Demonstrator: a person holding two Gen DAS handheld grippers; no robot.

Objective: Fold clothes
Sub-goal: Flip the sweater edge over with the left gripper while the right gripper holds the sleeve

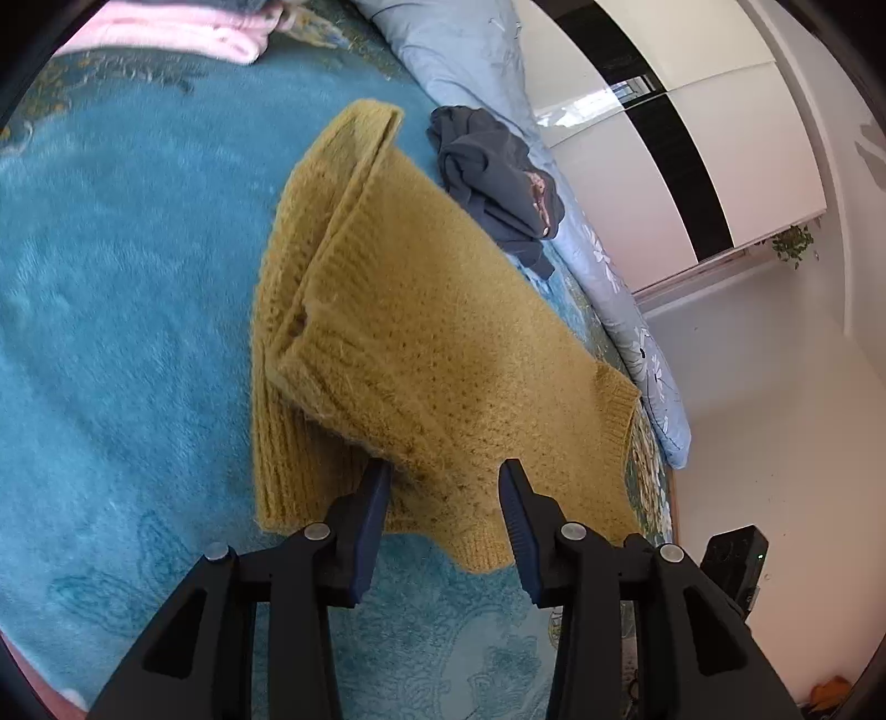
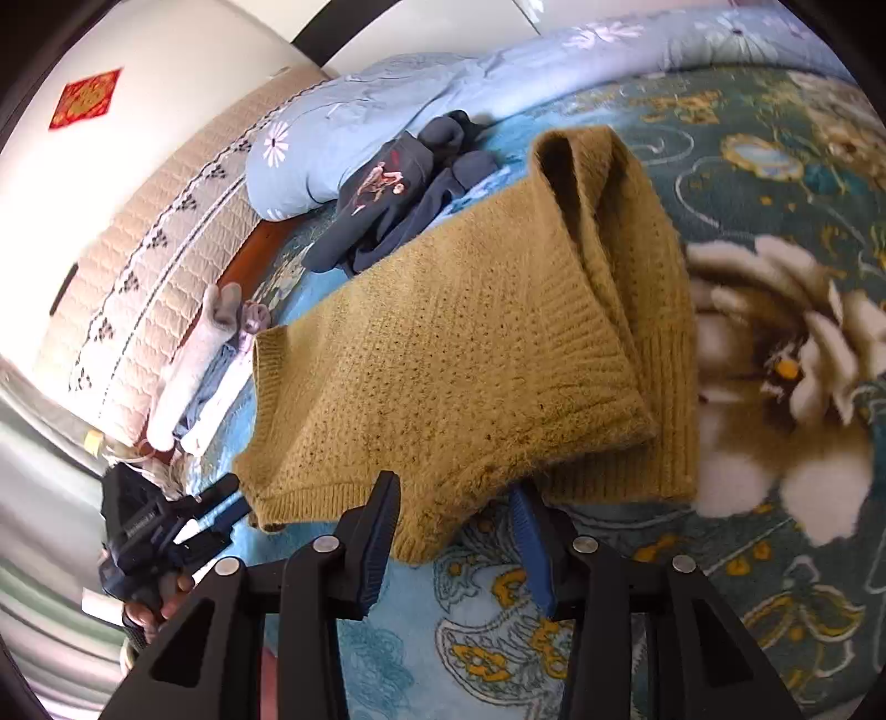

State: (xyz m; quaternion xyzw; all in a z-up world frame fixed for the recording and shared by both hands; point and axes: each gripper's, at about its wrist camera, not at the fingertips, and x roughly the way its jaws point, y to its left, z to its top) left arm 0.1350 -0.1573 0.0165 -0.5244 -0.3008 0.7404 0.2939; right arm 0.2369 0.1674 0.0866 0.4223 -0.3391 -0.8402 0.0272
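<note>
A mustard knit sweater (image 1: 432, 332) lies folded on the teal blanket (image 1: 111, 277), one ribbed layer turned over the body. My left gripper (image 1: 446, 476) is open, its fingers either side of the sweater's near edge, and the pads do not press the knit. In the right wrist view the same sweater (image 2: 470, 360) spreads ahead. My right gripper (image 2: 454, 493) is open too, and the ribbed hem corner lies between its fingers. A hand holds the left gripper (image 2: 230, 498) at the sweater's left corner.
A crumpled dark navy garment (image 1: 493, 177) (image 2: 398, 194) lies just beyond the sweater, against a pale blue flowered duvet (image 1: 609, 260) (image 2: 360, 122). Folded pink clothes (image 1: 183, 27) sit at the far left. A quilted headboard (image 2: 155, 277) and white wardrobe doors (image 1: 692, 138) border the bed.
</note>
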